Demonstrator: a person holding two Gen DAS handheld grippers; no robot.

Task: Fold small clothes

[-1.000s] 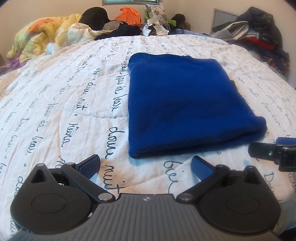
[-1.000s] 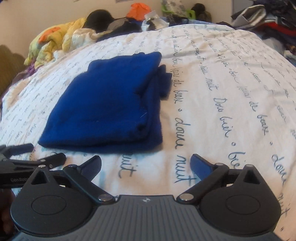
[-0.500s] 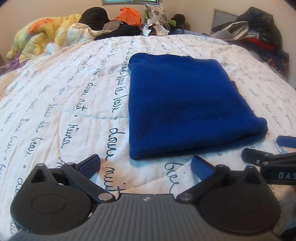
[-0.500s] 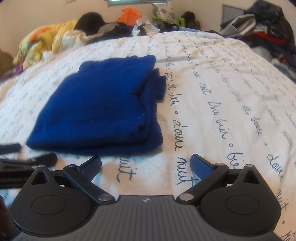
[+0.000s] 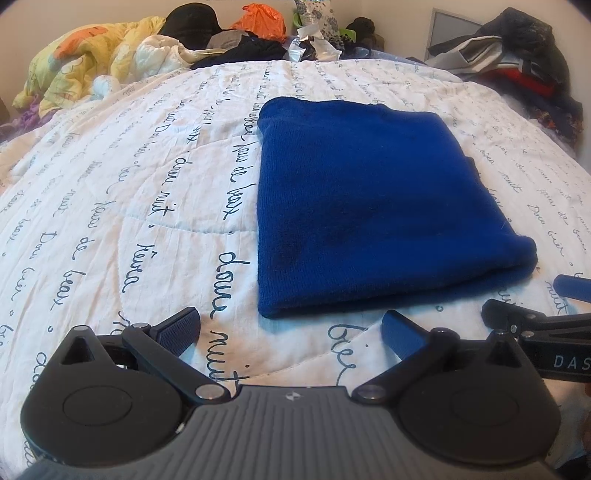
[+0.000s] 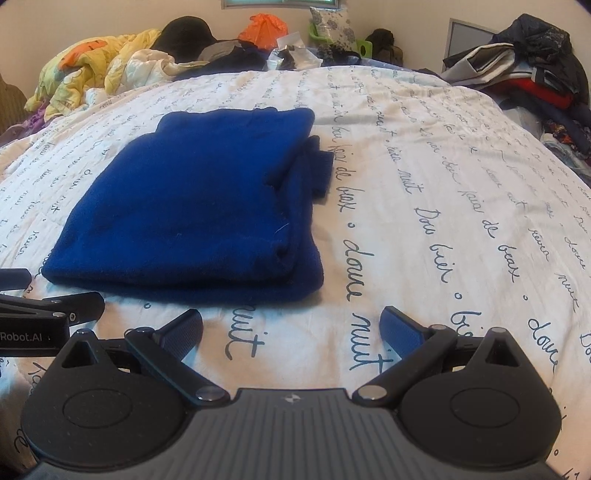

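A dark blue knit garment point(image 5: 369, 199) lies folded into a thick rectangle on the white bedspread point(image 5: 122, 177). In the right wrist view the same blue garment point(image 6: 199, 210) shows layered edges and a small flap sticking out on its right side. My left gripper point(image 5: 290, 328) is open, just short of the garment's near edge, touching nothing. My right gripper point(image 6: 291, 326) is open too, near the garment's front right corner, empty. Each gripper appears at the edge of the other's view: right gripper point(image 5: 532, 306), left gripper point(image 6: 55, 295).
The bedspread point(image 6: 443, 184) carries dark script lettering. A yellow quilt point(image 5: 92, 62) and a heap of clothes and bags point(image 5: 258, 33) lie at the head of the bed. More piled clothes point(image 5: 524, 62) sit at the far right.
The right wrist view has swung level and drawn back a little from the garment. The left gripper has hardly moved. Both stay open and the garment lies still.
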